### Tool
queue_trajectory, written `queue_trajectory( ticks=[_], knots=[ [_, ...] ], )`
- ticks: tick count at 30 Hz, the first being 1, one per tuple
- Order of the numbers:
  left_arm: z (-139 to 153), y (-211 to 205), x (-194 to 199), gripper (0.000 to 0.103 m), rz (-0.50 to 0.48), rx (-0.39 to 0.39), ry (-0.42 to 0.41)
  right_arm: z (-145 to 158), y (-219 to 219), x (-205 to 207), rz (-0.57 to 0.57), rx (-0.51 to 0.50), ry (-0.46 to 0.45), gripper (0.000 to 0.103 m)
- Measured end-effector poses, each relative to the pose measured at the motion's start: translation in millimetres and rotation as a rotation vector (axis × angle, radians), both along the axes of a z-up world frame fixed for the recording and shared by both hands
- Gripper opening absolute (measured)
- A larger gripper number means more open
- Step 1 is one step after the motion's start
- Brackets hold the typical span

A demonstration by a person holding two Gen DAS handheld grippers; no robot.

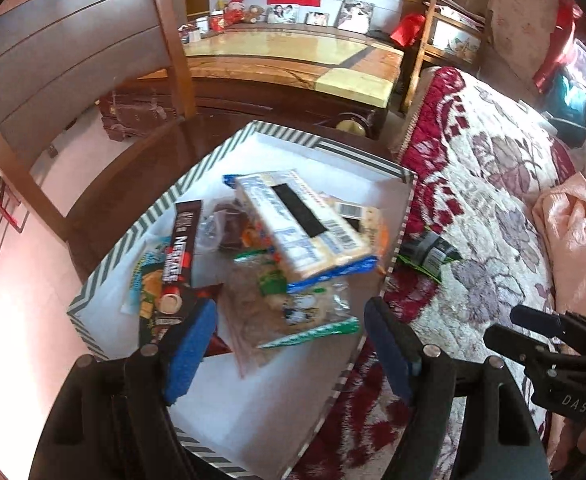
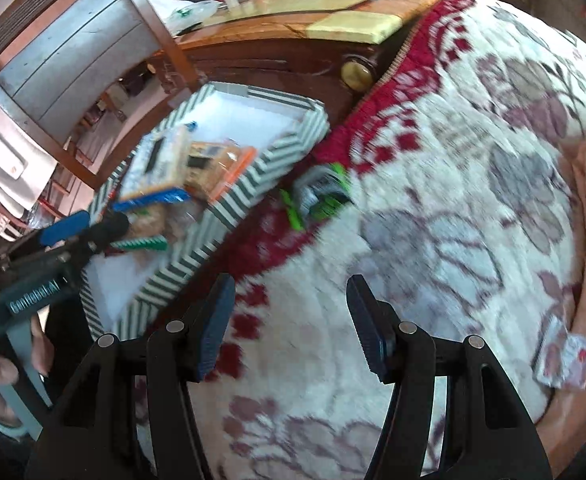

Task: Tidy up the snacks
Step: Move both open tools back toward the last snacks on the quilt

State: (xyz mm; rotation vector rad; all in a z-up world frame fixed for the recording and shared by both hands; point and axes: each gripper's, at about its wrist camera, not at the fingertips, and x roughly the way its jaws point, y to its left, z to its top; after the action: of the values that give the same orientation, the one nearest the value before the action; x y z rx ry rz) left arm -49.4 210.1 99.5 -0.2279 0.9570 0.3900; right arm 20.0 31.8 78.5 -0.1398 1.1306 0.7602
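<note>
A striped green-and-white box (image 1: pixel 141 228) (image 2: pixel 229 200) holds several snacks: a blue-and-white cracker pack (image 1: pixel 305 228) on top, a black Nestlé bar (image 1: pixel 179 264) and a clear bag with green edge (image 1: pixel 309 316). My left gripper (image 1: pixel 289 344) hovers open and empty over the box's near part. A green-and-black packet (image 1: pixel 429 254) (image 2: pixel 325 192) lies on the floral blanket just right of the box. My right gripper (image 2: pixel 291 320) is open and empty above the blanket, near of that packet. A red-and-white packet (image 2: pixel 565 360) lies at the blanket's right edge.
The red-and-cream floral blanket (image 2: pixel 433 240) covers a seat. A dark wooden table (image 1: pixel 153 148) carries the box. A wooden chair (image 1: pixel 73 60) stands at the left. A glossy cabinet top (image 1: pixel 293 56) runs along the back. A peach cloth (image 1: pixel 573 240) lies at the right.
</note>
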Motion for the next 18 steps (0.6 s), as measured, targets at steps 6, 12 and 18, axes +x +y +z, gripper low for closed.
queue_trajectory(
  ticks=[6,12,18],
  knots=[
    [-3.4,-24.9,11.8,0.078,-0.053,0.012,0.02,-14.4,-40.3,2.7,-0.064,-0.026,0.029,0.058],
    [-9.9,-46.7,24.8,0.078,-0.111,-0.012,0.041,-27.3,-82.3,7.5,-0.147,-0.051,0.056,0.058],
    [-13.8,-67.8,39.8,0.078,-0.181,-0.034,0.056,-33.8,-129.5,11.6,-0.234,-0.065,0.074,0.058]
  ],
)
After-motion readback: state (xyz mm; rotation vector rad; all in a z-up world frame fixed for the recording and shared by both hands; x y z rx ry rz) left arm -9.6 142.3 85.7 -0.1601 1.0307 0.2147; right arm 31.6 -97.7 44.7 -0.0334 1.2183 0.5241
